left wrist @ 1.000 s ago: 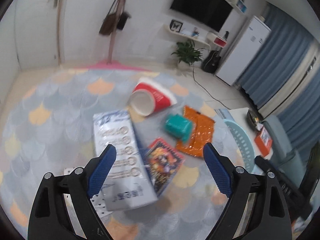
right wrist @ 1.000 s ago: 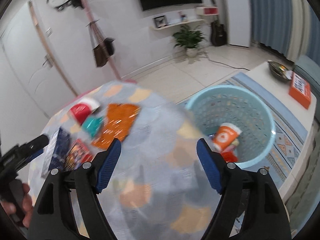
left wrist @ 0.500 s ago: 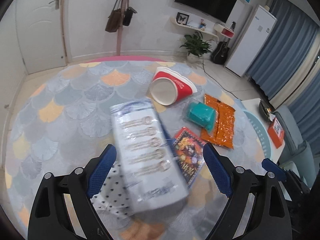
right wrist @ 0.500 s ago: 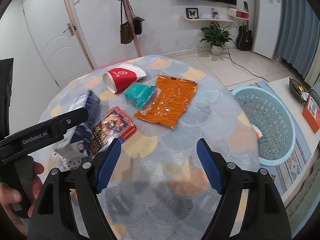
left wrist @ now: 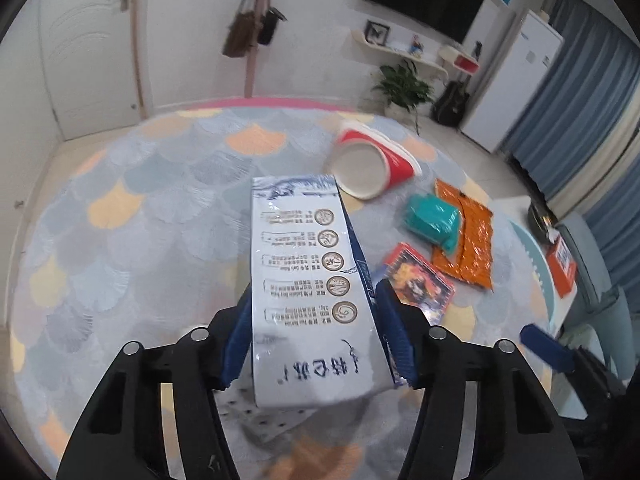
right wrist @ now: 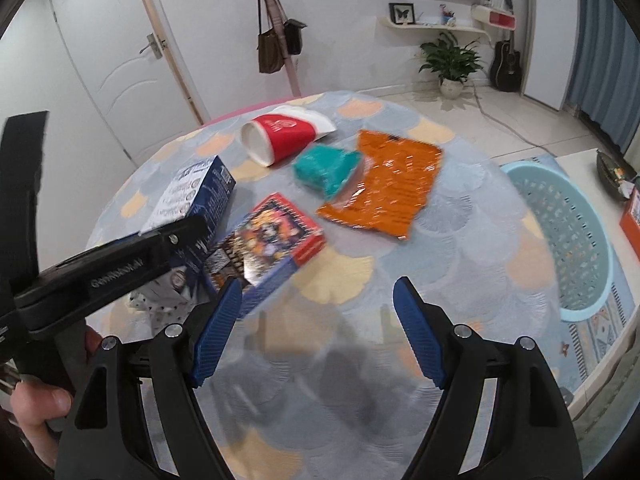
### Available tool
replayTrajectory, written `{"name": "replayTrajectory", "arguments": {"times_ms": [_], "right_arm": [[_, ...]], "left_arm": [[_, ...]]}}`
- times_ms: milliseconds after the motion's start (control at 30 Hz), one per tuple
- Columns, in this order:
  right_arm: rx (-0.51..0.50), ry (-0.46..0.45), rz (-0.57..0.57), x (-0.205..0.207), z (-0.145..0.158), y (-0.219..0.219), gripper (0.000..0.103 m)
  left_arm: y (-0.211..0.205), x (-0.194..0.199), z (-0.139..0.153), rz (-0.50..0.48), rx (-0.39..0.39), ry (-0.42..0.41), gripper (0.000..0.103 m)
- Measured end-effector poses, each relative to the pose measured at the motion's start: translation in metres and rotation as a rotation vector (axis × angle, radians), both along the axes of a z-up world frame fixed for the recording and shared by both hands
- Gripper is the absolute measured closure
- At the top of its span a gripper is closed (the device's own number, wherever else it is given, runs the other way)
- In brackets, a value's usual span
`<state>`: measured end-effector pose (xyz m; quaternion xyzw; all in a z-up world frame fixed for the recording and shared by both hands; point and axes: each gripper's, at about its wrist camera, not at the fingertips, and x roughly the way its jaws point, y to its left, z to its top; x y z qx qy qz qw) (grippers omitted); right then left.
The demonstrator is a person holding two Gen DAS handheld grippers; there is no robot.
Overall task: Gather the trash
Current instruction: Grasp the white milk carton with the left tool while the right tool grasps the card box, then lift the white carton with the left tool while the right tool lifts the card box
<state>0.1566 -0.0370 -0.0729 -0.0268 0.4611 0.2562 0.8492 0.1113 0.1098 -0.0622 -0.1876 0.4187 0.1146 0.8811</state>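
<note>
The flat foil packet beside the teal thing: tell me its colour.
Orange foil packet, clearest in the right wrist view.

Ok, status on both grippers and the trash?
Left gripper jaws just closed on white-and-blue box. Right gripper open, empty. Cup, packets on the rug; nothing blocking.

Box [left wrist: 308, 280] between my left fingers [left wrist: 394, 336]; card pack [right wrist: 272, 236] right of it; cup [right wrist: 284, 140] behind; basket [right wrist: 568, 236] off rug's [right wrist: 460, 248] right edge.
</note>
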Motion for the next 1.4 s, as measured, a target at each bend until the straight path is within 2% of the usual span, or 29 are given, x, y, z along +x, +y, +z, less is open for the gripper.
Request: {"name": "replayTrajectory", "arguments": {"times_ms": [100,300,467,600,767,900,1033,1300,1400], "right_arm": [[0.033,0.066,-0.009,0.005,-0.009,0.012,0.029],[0.108,0.209,-0.053,0.024,-0.029,0.032,0.029],[0.103,0.197,-0.120,0.035,-0.029,0.047,0.029],[-0.019,0.094,-0.140,0.030,-0.030,0.072,0.027],[-0.039,0.034,-0.122,0.023,-0.032,0.084,0.027],[-0.025,0.045,-0.104,0.023,-0.032,0.083,0.028],[-0.004,0.047,-0.058,0.020,-0.031,0.077,0.033],[0.036,0.096,-0.008,0.013,-0.031,0.040,0.041],[0.117,0.163,-0.028,0.019,-0.029,0.033,0.040]], "left_arm": [[0.010,-0.014,0.014,0.020,-0.031,-0.063,0.047],[0.037,-0.040,0.030,0.060,-0.017,-0.120,0.047],[0.052,-0.049,0.031,0.081,-0.017,-0.134,0.047],[0.059,-0.051,0.028,0.092,-0.026,-0.140,0.047],[0.063,-0.050,0.021,0.092,-0.027,-0.124,0.047],[0.060,-0.048,0.019,0.079,-0.018,-0.120,0.047],[0.057,-0.046,0.018,0.070,-0.014,-0.117,0.047],[0.051,-0.045,0.018,0.053,-0.008,-0.120,0.047],[0.045,-0.042,0.020,0.042,-0.009,-0.128,0.047]]}}
